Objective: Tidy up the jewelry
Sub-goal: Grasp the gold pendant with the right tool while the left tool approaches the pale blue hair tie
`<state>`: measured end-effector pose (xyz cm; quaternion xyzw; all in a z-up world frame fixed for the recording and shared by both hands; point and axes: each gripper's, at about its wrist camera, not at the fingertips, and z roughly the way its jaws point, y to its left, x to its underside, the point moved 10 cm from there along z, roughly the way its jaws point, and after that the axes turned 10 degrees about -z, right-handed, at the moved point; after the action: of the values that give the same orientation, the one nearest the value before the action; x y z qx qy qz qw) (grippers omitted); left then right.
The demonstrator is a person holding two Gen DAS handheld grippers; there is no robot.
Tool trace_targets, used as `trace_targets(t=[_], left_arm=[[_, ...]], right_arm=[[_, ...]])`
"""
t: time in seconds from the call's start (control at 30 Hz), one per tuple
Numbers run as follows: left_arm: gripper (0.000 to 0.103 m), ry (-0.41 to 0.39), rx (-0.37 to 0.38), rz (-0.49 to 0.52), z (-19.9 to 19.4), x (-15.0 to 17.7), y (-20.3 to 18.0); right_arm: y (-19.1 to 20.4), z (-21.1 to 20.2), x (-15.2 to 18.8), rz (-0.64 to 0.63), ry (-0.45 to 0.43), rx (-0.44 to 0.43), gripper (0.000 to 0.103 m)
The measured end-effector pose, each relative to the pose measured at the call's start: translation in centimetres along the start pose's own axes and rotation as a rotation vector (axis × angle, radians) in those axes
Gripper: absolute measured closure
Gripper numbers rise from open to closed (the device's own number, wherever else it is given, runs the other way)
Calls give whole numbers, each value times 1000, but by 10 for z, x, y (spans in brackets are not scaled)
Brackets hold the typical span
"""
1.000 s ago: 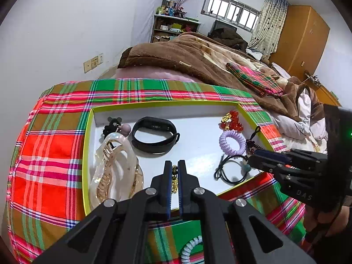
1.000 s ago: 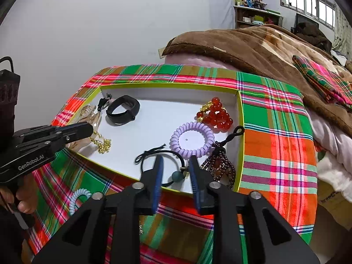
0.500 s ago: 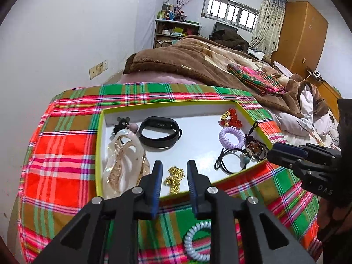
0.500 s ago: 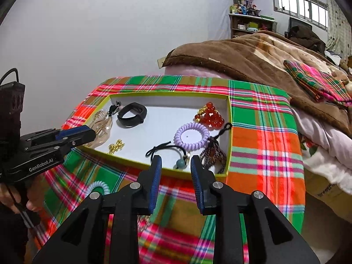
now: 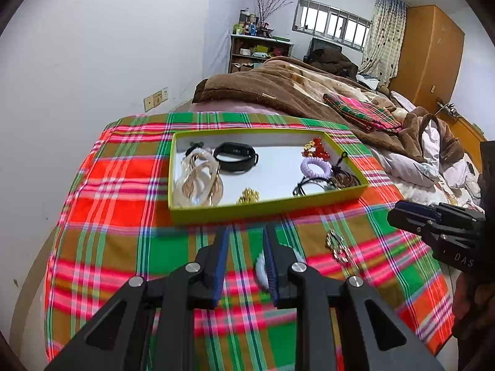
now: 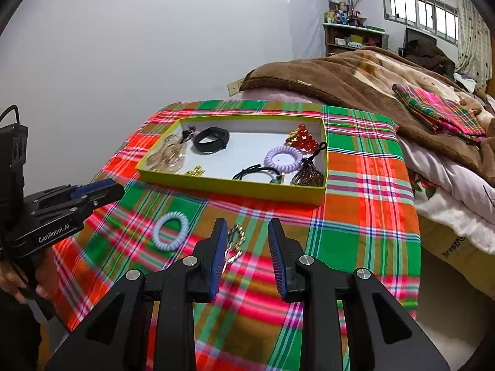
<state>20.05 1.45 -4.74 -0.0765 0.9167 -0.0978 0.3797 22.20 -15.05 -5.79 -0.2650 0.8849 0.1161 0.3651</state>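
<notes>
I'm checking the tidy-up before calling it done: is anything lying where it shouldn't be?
Yes. Two pieces lie outside the green tray, on the plaid cloth in front of it: a pale coiled hair tie and a gold chain. The other pieces lie inside the tray. Both grippers are open and hold nothing.

Soft daylight is coming in through the barred window (image 5: 332, 26) at the far wall, leaving the room evenly bright. The bright plaid tablecloth (image 6: 365, 185) is glowing oversaturated and blurring toward the bottom. Fisheye distortion is bending the pale wall (image 5: 108, 46), and dark vignetting is closing the corners. Shadows are staying faint.
</notes>
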Motion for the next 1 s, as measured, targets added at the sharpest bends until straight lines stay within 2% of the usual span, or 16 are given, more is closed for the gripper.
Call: trace_targets(t=[0.43, 0.83, 1.0], left_arm=[[79, -17, -13, -36, -34, 29, 4], [79, -7, -18, -49, -34, 39, 8], [72, 1, -18, -56, -30, 40, 10]], right_arm=[[20, -26, 16, -24, -8, -4, 75], [21, -24, 20, -25, 0, -4, 75], [19, -13, 23, -23, 25, -5, 75]])
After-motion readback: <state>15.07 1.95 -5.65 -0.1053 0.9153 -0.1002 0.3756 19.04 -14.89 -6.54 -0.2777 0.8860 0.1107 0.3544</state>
